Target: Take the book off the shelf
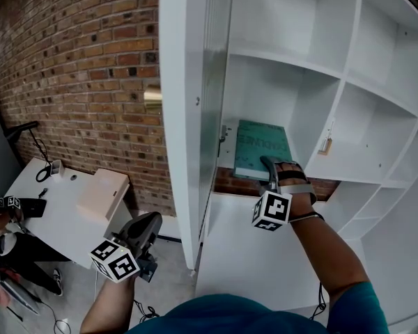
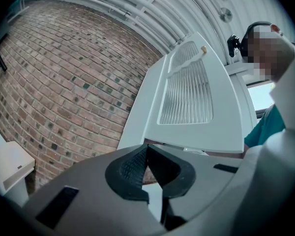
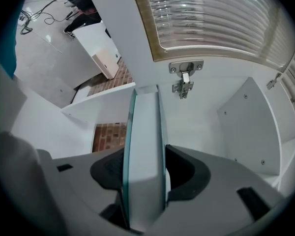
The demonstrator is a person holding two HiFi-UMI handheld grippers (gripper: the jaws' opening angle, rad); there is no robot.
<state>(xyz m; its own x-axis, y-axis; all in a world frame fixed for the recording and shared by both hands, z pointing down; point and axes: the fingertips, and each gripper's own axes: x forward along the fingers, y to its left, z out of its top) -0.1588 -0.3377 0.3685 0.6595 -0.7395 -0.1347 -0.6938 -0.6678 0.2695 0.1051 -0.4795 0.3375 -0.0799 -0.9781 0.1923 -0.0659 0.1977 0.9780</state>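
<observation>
**Grasp at the shelf mouth.** The teal hardback book (image 1: 259, 148) lay cover-up in a middle compartment of the white open-fronted shelf unit (image 1: 292, 62), just right of the unit's white door with a ribbed glass panel (image 1: 184, 117). The book's long axis ran from near to far, in line with the right gripper (image 1: 269, 164). Its near short edge sat at the front of the compartment. Whether its far end rested on the board could not be made out.

The right gripper view showed the pale page block and both teal covers filling the gap between the jaws. The jaws were set fairly wide, with one dark pad against each cover, so the gripper appeared to be clamped on the book. That hand was rolled onto its side, placing one jaw above the book and one below. The right forearm reached straight into the compartment from the near side, with the marker cube toward the person.

The left gripper (image 2: 147, 149) hung low at the near left, outside the door and well apart from the book. It faced the red brick wall (image 1: 70, 61), with its jaw tips together on nothing.

The right hand was therefore the nearer and the working one. By judgement, the coming move turned on drawing the book toward the near side along its own length, clear of the steel door hinge (image 3: 186, 77) on its left.
</observation>
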